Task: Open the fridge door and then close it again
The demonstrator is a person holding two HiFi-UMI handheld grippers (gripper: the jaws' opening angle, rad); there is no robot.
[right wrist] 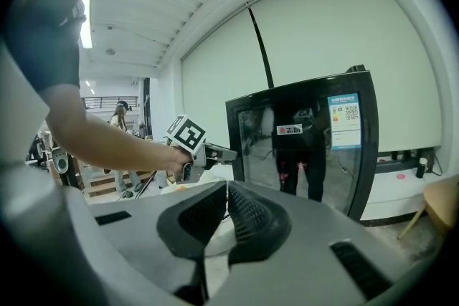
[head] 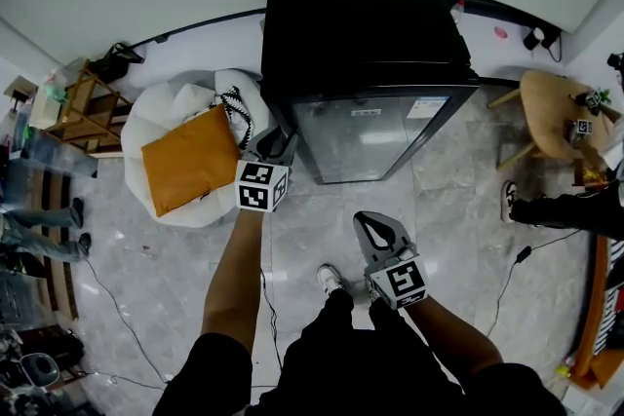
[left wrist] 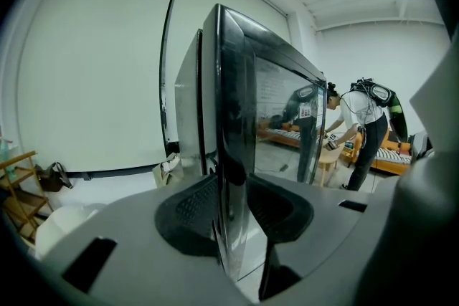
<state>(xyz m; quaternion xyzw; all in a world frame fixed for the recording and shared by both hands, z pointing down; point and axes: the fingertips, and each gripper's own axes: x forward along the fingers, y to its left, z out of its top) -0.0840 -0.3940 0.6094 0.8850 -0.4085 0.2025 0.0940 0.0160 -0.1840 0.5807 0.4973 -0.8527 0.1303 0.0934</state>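
Where the task stands: at the very start, by my reading. A grip is taken on the door, the swing open is not yet shown, and the closing is all to come.
Shelf (head: 73, 97): far left by the wall, well apart from the work.
Beanbag (head: 161, 112): white, on the floor just left of the fridge, with an orange cushion (head: 190, 161) lying on it.
Left gripper (head: 276, 146): stretched out to the door's left edge. Its jaws stand one on each face of that edge and press on it, so they grip the door.
Door (head: 366, 133): glass-fronted, black-framed, upright at the fridge front. The left gripper view shows only a thin dark seam between it and the body; whether that means closed or just cracked I cannot tell.
Fridge (head: 356, 15): black, low, backed to the white wall, directly ahead of the person.
Right gripper (head: 374, 231): held back near the person's body, apart from the fridge and pointing towards it. Its jaws are closed on nothing, pads nearly meeting.
Stool (head: 554, 107): wooden, right of the fridge, small items on top, no part in this.
Left to do: pull the edge outward — the hinge is likely on the right, judging from the grip on the left — then push it back until it seats.
Risk: the hold is a pinch on a smooth edge, so it may slip if pulled at an angle.
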